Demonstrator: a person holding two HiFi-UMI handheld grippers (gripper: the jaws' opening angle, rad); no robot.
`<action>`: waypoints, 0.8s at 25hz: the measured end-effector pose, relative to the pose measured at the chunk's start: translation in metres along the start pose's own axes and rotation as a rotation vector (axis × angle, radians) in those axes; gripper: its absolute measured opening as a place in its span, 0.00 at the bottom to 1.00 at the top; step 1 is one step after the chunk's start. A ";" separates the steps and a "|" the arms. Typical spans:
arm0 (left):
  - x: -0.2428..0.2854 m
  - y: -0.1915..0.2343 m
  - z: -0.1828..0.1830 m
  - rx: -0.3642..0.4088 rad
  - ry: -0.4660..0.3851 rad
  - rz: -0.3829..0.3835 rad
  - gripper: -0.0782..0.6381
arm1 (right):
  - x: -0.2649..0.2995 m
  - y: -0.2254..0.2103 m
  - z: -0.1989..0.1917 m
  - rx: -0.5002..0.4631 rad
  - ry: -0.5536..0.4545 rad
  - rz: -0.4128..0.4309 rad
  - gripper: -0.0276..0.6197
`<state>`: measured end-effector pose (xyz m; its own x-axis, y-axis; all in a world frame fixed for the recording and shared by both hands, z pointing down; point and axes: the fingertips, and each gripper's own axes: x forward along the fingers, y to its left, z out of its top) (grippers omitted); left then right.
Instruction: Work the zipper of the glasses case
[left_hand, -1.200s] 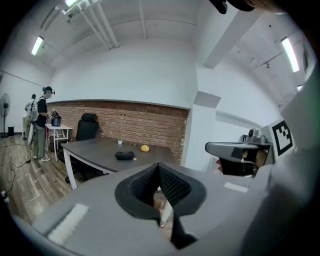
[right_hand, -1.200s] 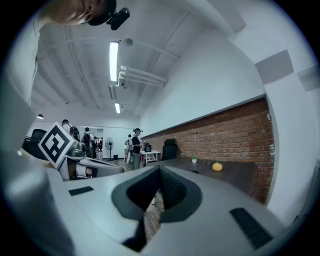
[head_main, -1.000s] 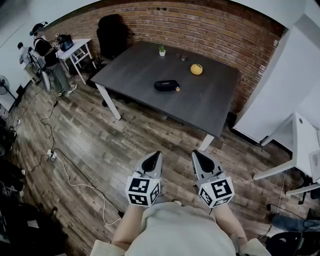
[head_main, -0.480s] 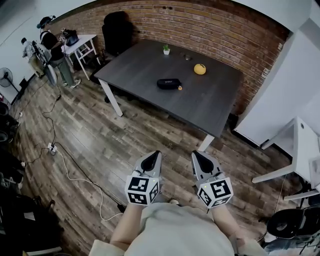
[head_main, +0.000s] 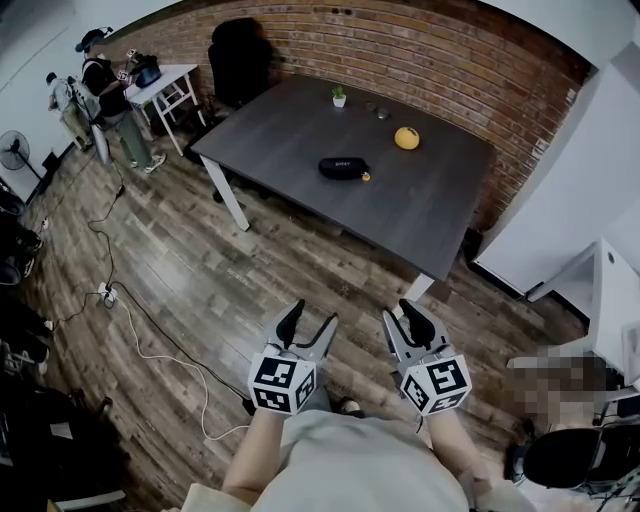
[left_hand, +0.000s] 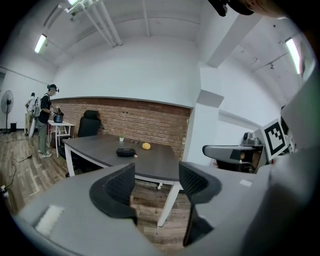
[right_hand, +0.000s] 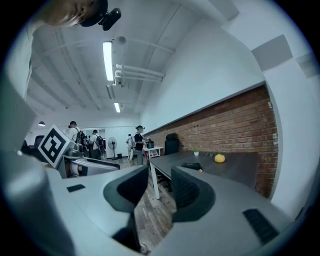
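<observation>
Both claws are empty and held low in front of us over the wood floor, well apart from the desk (head_main: 290, 125). The left gripper (head_main: 311, 318) is opening its jaws w/ nothing btwn them. The right gripper (head_main: 403, 314) is opening too, narrower gap, also nothing in it.

The glasses case (head_main: 343, 168) lies flat about mid-desk, back from the near long edge. The yellow fruit (head_main: 406, 138) sits beyond it twd the brick-wall side.

From the claws the case is straight ahead and far off, roughly on the line btwn the two, a shade nearer the left one's side. Its long axis runs across our view, approx left-right. A small orange bit (head_main: 366, 177), prob. the zipper pull, sits at its right end.

So we'd guess the right claw takes the pull and the left steadies the body. First we have to walk up to the near edge; nothing is reachable from here.
</observation>
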<state>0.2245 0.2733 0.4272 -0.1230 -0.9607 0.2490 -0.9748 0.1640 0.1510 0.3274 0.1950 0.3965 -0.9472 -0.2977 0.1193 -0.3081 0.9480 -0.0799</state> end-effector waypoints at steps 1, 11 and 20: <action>0.003 0.005 0.001 -0.002 -0.008 -0.001 0.52 | 0.006 -0.001 0.000 0.001 0.004 0.005 0.31; 0.059 0.082 0.020 -0.020 -0.022 -0.077 0.67 | 0.104 -0.004 0.006 0.015 -0.003 0.037 0.66; 0.123 0.179 0.068 -0.008 -0.004 -0.173 0.68 | 0.224 -0.014 0.042 0.033 -0.036 -0.021 0.67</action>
<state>0.0220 0.1690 0.4197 0.0455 -0.9756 0.2147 -0.9801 -0.0020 0.1986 0.1156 0.1107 0.3823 -0.9429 -0.3218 0.0861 -0.3301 0.9374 -0.1108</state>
